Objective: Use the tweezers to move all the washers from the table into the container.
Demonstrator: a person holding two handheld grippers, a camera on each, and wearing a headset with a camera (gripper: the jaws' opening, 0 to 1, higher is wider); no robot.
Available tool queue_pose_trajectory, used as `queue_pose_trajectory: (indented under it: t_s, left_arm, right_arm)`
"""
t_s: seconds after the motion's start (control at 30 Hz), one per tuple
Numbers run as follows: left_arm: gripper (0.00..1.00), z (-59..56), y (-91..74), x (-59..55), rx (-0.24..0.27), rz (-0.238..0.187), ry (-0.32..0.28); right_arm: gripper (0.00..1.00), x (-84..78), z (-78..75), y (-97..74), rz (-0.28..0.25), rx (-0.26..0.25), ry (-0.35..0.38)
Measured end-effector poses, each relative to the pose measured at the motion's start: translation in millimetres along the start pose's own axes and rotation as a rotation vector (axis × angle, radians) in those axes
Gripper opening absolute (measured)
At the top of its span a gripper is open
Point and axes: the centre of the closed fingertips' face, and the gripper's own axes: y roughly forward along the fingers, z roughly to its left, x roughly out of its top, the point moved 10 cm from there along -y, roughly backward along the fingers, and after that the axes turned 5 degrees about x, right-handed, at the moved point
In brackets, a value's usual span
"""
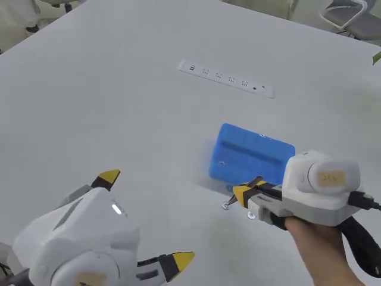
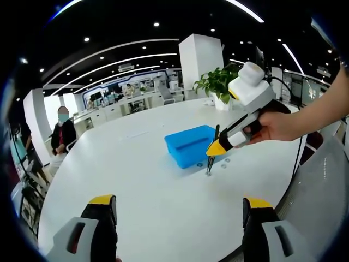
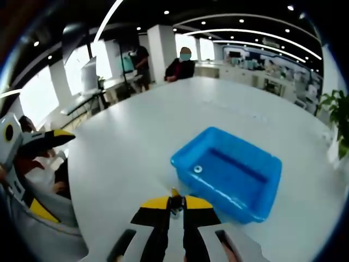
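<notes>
A blue container [image 1: 250, 156] lies on the white table [image 1: 119, 107], with one washer [image 3: 197, 169] on its floor near a corner. My right gripper [image 1: 243, 193] is shut on the tweezers [image 2: 212, 150], just in front of the container. The tweezers point down, and their tip [image 1: 226, 205] is at the table surface. Small washers [image 2: 224, 165] lie on the table beside the tip, next to the container [image 2: 191, 144]. My left gripper [image 1: 146, 218] hangs open and holds nothing, near the table's front edge to the left. In its own view its jaws stand wide apart.
A white power strip [image 1: 226, 78] lies farther back on the table. Office chairs [image 1: 351, 18] stand beyond the far edge. People stand in the room behind [image 3: 182, 63]. A potted plant [image 2: 218, 84] is at the table's far end.
</notes>
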Motion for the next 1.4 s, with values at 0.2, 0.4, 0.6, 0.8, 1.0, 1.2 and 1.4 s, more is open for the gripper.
queue_pose_trajectory:
  t_s: [0.2,0.4,0.6,0.8,1.0,1.2,1.4]
  left_arm:
    - [0.98,0.8,0.2,-0.1,0.003,0.0,0.0]
    - [0.98,0.2,-0.6,0.5,0.002,-0.001,0.007]
    - [0.98,1.1,-1.5,1.0,0.011,-0.003,0.006]
    - [0.98,0.7,-1.8,0.8,0.012,-0.003,0.012]
    - [0.98,1.1,-1.6,0.3,0.011,0.0,0.011]
    - [0.97,1.1,-1.6,0.5,0.011,0.0,0.011]
    - [0.98,1.8,-1.1,0.0,0.006,0.003,-0.001]
  right_arm:
    - [0.05,-0.7,-1.7,3.3,0.013,-0.007,-0.011]
    - [0.05,-1.1,-0.4,3.0,0.013,-0.01,-0.001]
    - [0.05,0.9,0.0,4.5,0.019,-0.023,-0.006]
    - [0.04,2.7,1.8,4.7,0.029,-0.022,-0.001]
    - [0.04,7.7,3.0,1.7,0.022,-0.01,-0.017]
    - [0.04,13.3,5.0,-6.0,0.017,0.0,-0.032]
    - [0.03,20.0,5.4,-13.7,0.01,0.024,-0.014]
